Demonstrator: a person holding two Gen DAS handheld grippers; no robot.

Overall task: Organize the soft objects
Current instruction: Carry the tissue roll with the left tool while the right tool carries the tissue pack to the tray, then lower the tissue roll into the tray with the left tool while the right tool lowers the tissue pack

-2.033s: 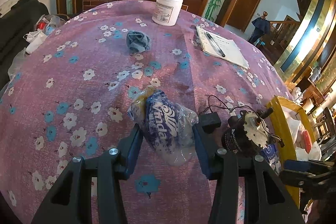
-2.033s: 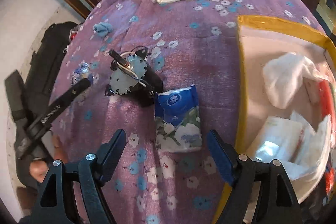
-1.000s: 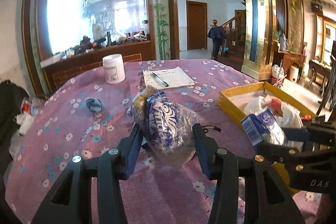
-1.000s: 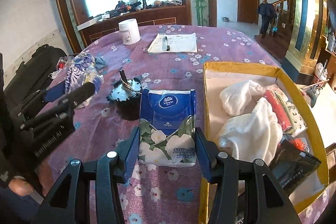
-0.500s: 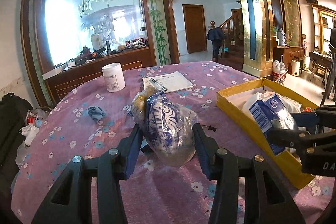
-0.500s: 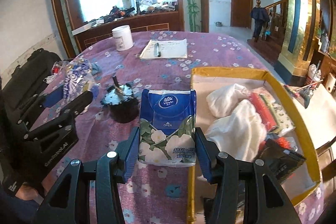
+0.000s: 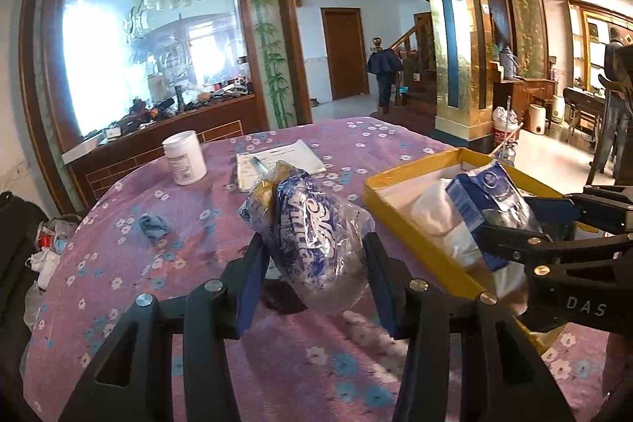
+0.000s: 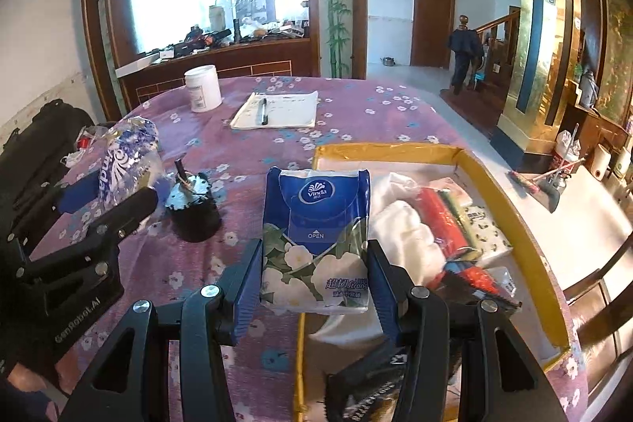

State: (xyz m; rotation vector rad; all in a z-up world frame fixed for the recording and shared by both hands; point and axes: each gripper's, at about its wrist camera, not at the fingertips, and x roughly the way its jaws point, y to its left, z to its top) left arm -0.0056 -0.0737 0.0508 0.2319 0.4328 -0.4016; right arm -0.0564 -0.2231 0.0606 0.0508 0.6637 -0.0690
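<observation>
Carrying: both grippers hold soft packs, lifted off the table and near the box.
Landmark: the yellow-rimmed box on the purple flowered cloth.
Left gripper: jaws clamped on a roll pack in clear, blue-printed wrap; it hangs above the cloth, left of the box, not yet over it.
Right gripper: jaws clamped on a blue tissue pack, held upright at the box's near left rim, just about crossing over it.
Done, by the look of it: the box already has white cloths, a red pack and a small printed pack, with a dark pouch at its near end.
Left to do, as I judge: set down both held packs inside the box; then the blue rag, lying on the cloth well left of the box.
Not soft, likely to stay: motor just left of the box, jar and notepad with pen beyond the box.
Progress: well past halfway, I would say.
</observation>
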